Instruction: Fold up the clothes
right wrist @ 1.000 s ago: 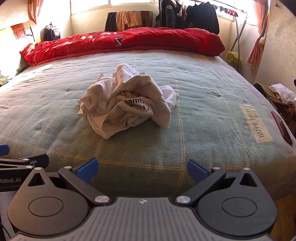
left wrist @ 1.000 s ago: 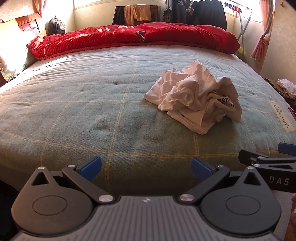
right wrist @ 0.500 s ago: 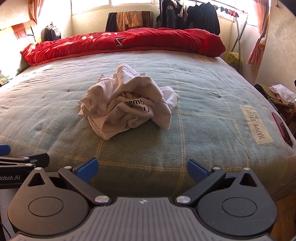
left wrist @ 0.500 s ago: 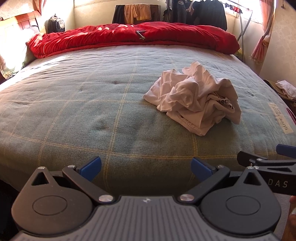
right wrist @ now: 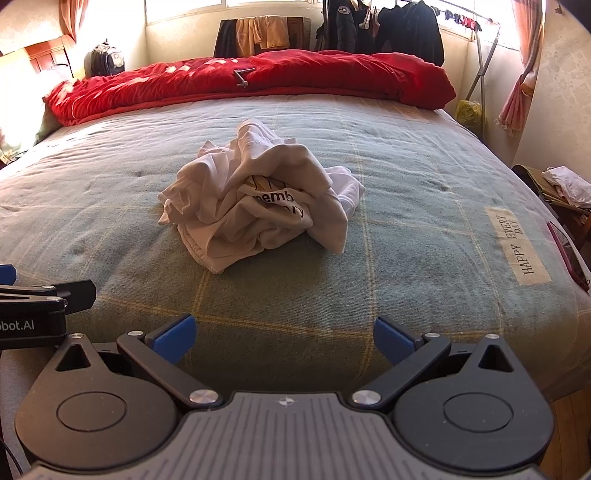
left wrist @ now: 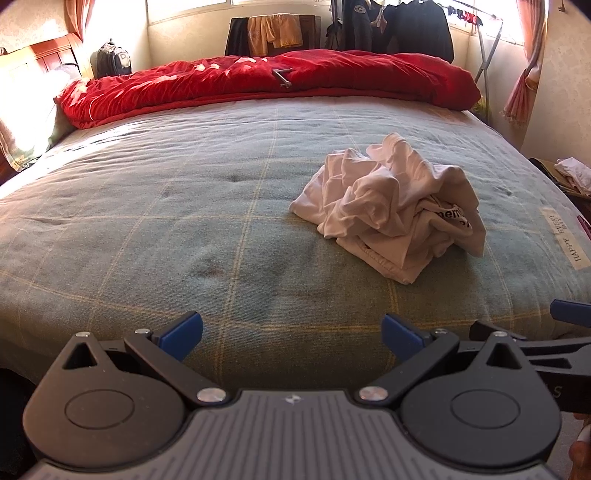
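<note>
Left hand-held gripper (left wrist: 291,332) at near bed edge, jaws spread wide, nothing between them. Right hand-held gripper (right wrist: 284,334) just beside it on right, also wide and empty. Both well apart from shirt (right wrist: 258,199): white, crumpled heap, black lettering partly showing, lying mid-bed on green checked blanket (right wrist: 406,221). Cloth label (right wrist: 517,245) near blanket's right edge. Red duvet (left wrist: 266,83) bunched along far side. Dark clothes (right wrist: 384,29) hanging beyond.
</note>
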### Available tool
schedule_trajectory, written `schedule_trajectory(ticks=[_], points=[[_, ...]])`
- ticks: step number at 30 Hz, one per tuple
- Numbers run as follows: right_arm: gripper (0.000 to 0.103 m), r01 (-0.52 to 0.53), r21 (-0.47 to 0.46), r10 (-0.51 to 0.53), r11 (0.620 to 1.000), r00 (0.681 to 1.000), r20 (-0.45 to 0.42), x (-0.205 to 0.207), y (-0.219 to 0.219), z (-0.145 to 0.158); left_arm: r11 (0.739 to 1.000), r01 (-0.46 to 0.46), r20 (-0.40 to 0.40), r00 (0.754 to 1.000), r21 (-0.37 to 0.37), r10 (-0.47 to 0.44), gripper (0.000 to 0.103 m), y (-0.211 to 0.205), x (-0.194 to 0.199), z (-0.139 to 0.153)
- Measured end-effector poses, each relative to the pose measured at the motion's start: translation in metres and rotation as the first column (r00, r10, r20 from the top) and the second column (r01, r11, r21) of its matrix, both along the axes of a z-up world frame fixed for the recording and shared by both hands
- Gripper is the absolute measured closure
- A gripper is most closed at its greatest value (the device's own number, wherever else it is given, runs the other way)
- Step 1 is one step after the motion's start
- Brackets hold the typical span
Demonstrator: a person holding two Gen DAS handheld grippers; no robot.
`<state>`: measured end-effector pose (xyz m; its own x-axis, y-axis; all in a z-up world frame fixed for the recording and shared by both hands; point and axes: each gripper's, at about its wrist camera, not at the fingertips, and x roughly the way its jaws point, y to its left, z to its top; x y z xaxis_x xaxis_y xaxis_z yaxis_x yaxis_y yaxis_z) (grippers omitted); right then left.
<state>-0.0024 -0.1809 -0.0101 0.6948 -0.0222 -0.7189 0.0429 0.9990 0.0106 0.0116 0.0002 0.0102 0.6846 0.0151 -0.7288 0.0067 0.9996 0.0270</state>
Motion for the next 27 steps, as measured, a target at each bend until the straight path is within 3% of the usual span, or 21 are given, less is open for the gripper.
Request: schedule_trajectory(ticks=[27], points=[[0.000,0.008,0.027,-0.008,1.000,1.000,-0.006,0.0020,-0.0076,-0.0035,1.000,0.011,-0.023,1.000,0.017,-0.011,0.001,-0.0070,0.0023,-0.0056]])
